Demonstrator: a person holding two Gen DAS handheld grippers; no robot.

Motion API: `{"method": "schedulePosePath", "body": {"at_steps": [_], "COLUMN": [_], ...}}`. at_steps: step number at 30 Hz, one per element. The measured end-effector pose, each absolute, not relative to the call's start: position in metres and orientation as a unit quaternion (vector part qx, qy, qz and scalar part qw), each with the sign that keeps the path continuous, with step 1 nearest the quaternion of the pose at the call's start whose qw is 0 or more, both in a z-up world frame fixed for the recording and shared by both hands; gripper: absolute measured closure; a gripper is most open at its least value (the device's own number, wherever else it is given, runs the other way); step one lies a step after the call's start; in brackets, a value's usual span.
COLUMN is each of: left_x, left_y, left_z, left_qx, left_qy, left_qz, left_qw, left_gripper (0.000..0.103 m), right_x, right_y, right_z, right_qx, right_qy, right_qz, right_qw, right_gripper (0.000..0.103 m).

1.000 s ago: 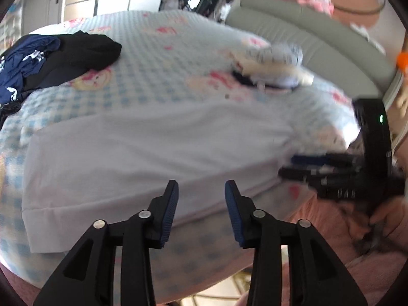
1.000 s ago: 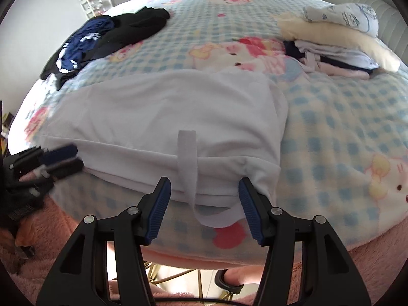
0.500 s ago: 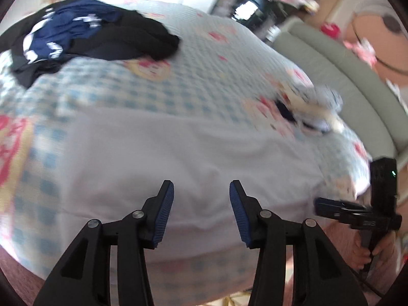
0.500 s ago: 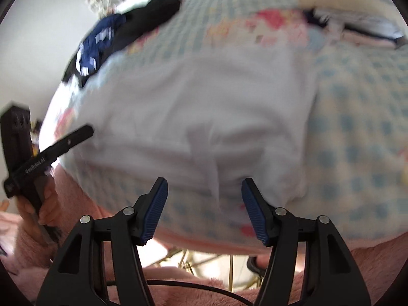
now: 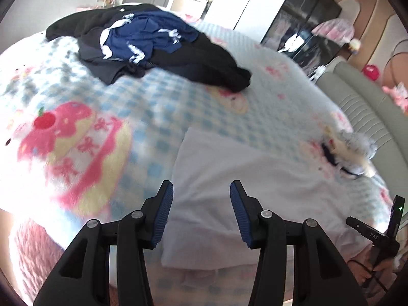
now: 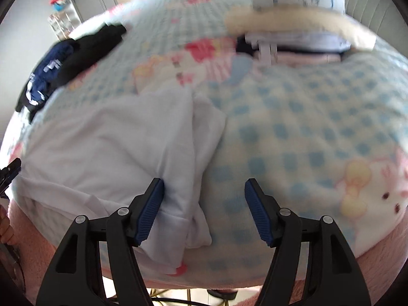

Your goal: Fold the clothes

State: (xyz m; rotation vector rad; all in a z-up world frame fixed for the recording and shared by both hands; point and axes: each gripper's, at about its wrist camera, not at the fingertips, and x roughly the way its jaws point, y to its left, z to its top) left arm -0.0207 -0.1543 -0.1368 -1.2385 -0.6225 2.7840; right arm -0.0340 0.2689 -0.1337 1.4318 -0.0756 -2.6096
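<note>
White cotton garment [image 5: 255, 199] lies flat on checked blue bed blanket [image 5: 153, 117], long axis 9-to-3. Left hand-held gripper [image 5: 201, 214] gapes over its left end; right hand-held gripper [image 6: 204, 211], fingers apart, straddles its bunched right edge at 12.

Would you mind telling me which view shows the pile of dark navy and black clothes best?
The left wrist view: the pile of dark navy and black clothes is large and fairly sharp. The right wrist view shows it small, blurred, near the left edge.
</note>
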Motion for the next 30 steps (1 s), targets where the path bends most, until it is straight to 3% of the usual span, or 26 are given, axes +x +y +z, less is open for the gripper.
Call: {"method": "schedulePosePath", "body": {"at_steps": [3, 7, 10, 16, 19, 22, 25, 30], "left_x": [-0.062, -0.1, -0.112, -0.081, -0.058, -0.043, -0.046, -0.038], "left_y": [-0.135, -0.108, -0.096, -0.103, -0.087, -0.062, -0.062, -0.102], "left_z": [-0.135, -0.144, -0.167, -0.142, -0.129, -0.134, -0.151, -0.148], "left_qx": [-0.418, -0.448, -0.495, -0.455, -0.448, -0.449, -0.47, -0.465], "left_qy": [-0.137, -0.13, -0.058, -0.065, -0.065, -0.047, -0.026, -0.096], "left_qz": [0.897, 0.879, 0.866, 0.888, 0.89, 0.888, 0.881, 0.88], "left_qw": [0.04, 0.095, 0.04, 0.024, 0.046, 0.086, 0.052, 0.025], "left_gripper": [0.057, 0.054, 0.059, 0.059, 0.051, 0.048, 0.048, 0.048], "right_x": [-0.041, -0.073, -0.087, -0.078, -0.07, -0.073, -0.088, -0.095], "right_y": [0.259, 0.245, 0.244, 0.274, 0.288, 0.285, 0.28, 0.282], "right_z": [-0.12, -0.129, -0.144, -0.145, -0.133, -0.129, -0.143, -0.15], "right_qx": [0.449, 0.478, 0.506, 0.507, 0.487, 0.472, 0.493, 0.501], "right_qy": [-0.008, 0.009, 0.042, 0.043, -0.03, -0.053, -0.03, 0.004], "right_qz": [-0.886, -0.872, -0.859, -0.861, -0.871, -0.877, -0.868, -0.865], "right_qw": [0.114, 0.104, 0.063, 0.019, 0.052, 0.073, 0.052, 0.006], "right_gripper": [0.036, 0.037, 0.038, 0.038, 0.038, 0.038, 0.038, 0.039]}}
